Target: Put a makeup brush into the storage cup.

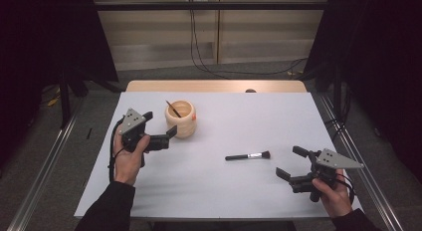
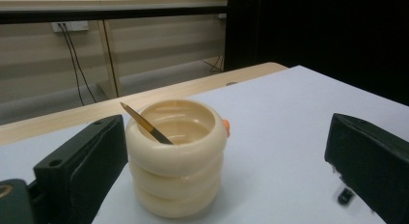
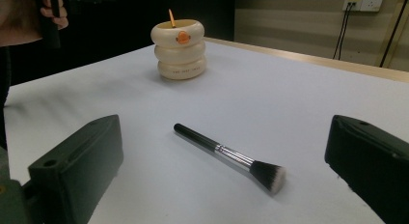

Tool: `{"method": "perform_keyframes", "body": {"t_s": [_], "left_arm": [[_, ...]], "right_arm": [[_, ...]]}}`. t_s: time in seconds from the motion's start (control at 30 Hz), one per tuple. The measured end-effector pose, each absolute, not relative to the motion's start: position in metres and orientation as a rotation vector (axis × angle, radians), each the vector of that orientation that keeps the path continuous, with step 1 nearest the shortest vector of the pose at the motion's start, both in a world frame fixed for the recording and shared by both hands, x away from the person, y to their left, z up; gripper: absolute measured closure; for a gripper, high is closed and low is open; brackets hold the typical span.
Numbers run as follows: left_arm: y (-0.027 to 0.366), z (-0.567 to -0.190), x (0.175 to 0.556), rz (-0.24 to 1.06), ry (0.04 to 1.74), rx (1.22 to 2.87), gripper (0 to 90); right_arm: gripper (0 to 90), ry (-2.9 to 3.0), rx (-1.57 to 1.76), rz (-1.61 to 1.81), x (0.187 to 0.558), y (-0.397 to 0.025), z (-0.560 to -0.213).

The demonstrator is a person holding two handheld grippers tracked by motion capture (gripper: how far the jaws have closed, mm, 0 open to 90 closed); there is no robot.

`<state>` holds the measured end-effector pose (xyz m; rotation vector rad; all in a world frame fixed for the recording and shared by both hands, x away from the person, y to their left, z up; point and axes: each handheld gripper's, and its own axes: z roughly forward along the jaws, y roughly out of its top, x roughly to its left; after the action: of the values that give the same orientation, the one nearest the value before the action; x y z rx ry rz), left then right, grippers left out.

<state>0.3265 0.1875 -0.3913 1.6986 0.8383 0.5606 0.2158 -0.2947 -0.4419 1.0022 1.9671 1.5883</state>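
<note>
While my left gripper stands with its jaws apart beside the cream holder near the tabletop's far left corner, my right gripper gapes empty toward the makeup brush lying mid-table; its view shows the holder's orange badge.

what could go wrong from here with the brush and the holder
1. The left hand-held gripper has its open jaws close around the cream holder; a nudge could tip it, along with the thin stick leaning inside.
2. The makeup brush lies flat on the table; the right hand-held gripper, open near it, could roll it rather than grip the slim handle.
</note>
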Motion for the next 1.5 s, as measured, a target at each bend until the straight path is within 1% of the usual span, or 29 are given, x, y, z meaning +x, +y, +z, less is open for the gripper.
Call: {"method": "perform_keyframes", "body": {"t_s": [0.2, 0.3, 0.43, 0.67, 0.7, 0.9, 0.97, 1.03, 1.13, 1.23, 1.37, 1.5], "left_arm": [[0.192, -0.399, 0.314, 0.523, 0.853, 1.683, 1.5], [0.194, -0.400, 0.308, 0.529, 0.862, 1.683, 1.5], [0.195, -0.400, 0.295, 0.521, 0.890, 1.645, 1.5], [0.194, -0.409, 0.276, 0.534, 0.872, 1.645, 1.2], [0.193, -0.410, 0.274, 0.555, 0.876, 1.647, 1.1], [0.192, -0.418, 0.263, 0.533, 0.833, 1.669, 0.9], [0.193, -0.419, 0.259, 0.498, 0.844, 1.650, 0.9], [0.195, -0.420, 0.252, 0.523, 0.830, 1.654, 1.1], [0.199, -0.423, 0.244, 0.525, 0.827, 1.627, 1.0], [0.203, -0.424, 0.242, 0.527, 0.821, 1.637, 1.1], [0.207, -0.431, 0.241, 0.469, 0.804, 1.642, 0.9], [0.207, -0.432, 0.240, 0.471, 0.798, 1.646, 1.0]], "right_arm": [[0.0, 1.961, 1.013, 1.580, 0.216, -0.295, -0.442], [0.0, 1.961, 1.007, 1.575, 0.216, -0.296, -0.442], [0.0, 1.962, 1.008, 1.573, 0.216, -0.295, -0.442], [0.0, 1.969, 1.011, 1.577, 0.217, -0.295, -0.442], [0.0, 1.964, 1.013, 1.577, 0.218, -0.295, -0.442], [0.0, 1.959, 1.020, 1.568, 0.218, -0.295, -0.442], [0.0, 1.955, 1.018, 1.565, 0.218, -0.296, -0.442], [0.0, 1.947, 1.018, 1.568, 0.217, -0.295, -0.442], [0.0, 1.959, 1.015, 1.573, 0.217, -0.296, -0.442], [0.0, 1.953, 1.019, 1.568, 0.217, -0.296, -0.442], [0.3, 1.945, 1.025, 1.568, 0.218, -0.296, -0.442], [0.1, 1.955, 1.022, 1.576, 0.219, -0.295, -0.442]]}}
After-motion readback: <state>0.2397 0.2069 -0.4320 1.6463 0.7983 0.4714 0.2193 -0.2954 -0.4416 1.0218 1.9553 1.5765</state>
